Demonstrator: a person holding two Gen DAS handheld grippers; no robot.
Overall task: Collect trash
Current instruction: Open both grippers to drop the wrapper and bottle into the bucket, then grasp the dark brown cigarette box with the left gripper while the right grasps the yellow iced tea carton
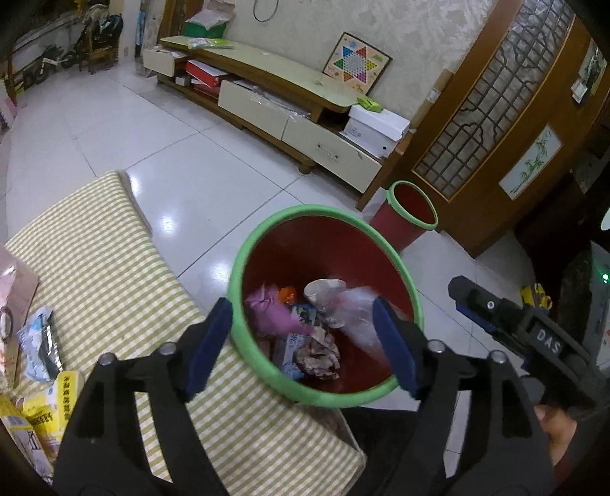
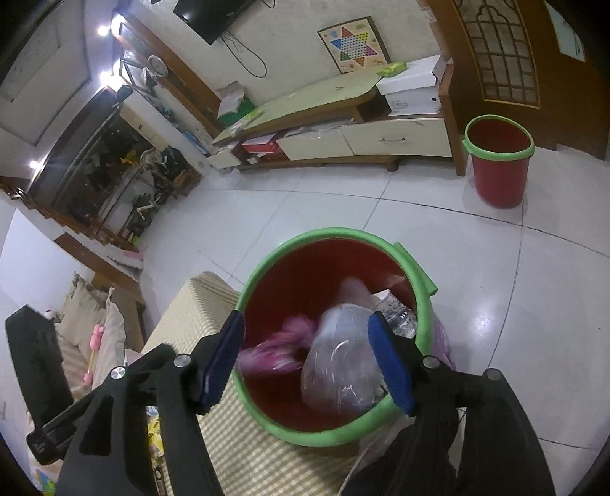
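A second red bin stands beside the low cabinet.

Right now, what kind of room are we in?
Most likely a home living room: a low TV cabinet under a wall-mounted TV, a sofa with cushions, tiled floor, and a red bin with green rim holding the trash.

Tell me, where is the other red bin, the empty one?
In both views the second red bin stands on the white floor at the upper right, beside the wooden door and the TV cabinet's end.
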